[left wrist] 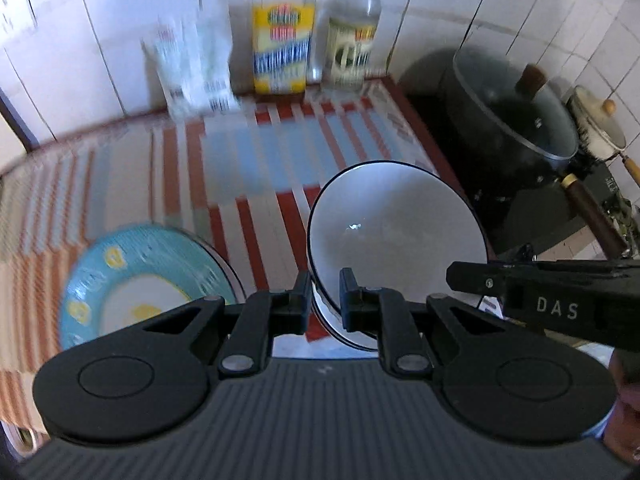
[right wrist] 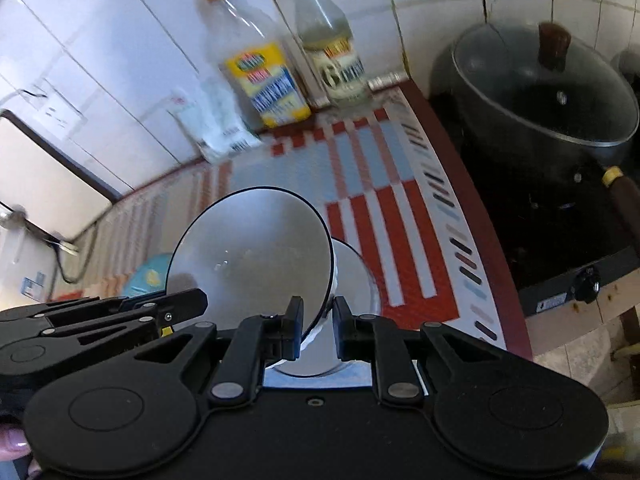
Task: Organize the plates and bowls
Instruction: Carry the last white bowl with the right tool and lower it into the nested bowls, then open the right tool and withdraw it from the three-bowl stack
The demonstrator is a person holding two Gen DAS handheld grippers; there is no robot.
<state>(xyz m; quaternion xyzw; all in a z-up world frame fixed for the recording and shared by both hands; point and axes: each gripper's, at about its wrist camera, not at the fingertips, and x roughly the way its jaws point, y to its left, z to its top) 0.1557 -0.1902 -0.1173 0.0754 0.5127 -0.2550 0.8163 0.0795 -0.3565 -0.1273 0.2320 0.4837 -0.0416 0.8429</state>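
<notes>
A white bowl (left wrist: 396,232) with a dark rim is tilted up above the striped mat (left wrist: 260,152). My left gripper (left wrist: 325,300) is shut on its near left rim. A second white bowl (left wrist: 344,334) shows just beneath it. In the right wrist view, my right gripper (right wrist: 318,320) is shut on the near right rim of the tilted bowl (right wrist: 252,256), with the second bowl (right wrist: 356,276) behind it. Each gripper also shows in the other view: the right gripper (left wrist: 454,278) and the left gripper (right wrist: 202,300). A blue plate (left wrist: 148,280) with yellow marks lies on the mat to the left.
Two bottles (left wrist: 284,40) (left wrist: 352,40) and a plastic packet (left wrist: 192,68) stand against the tiled wall at the back. On the right, past the table's red edge, a black pot with a glass lid (left wrist: 512,120) sits on a stove (right wrist: 560,240).
</notes>
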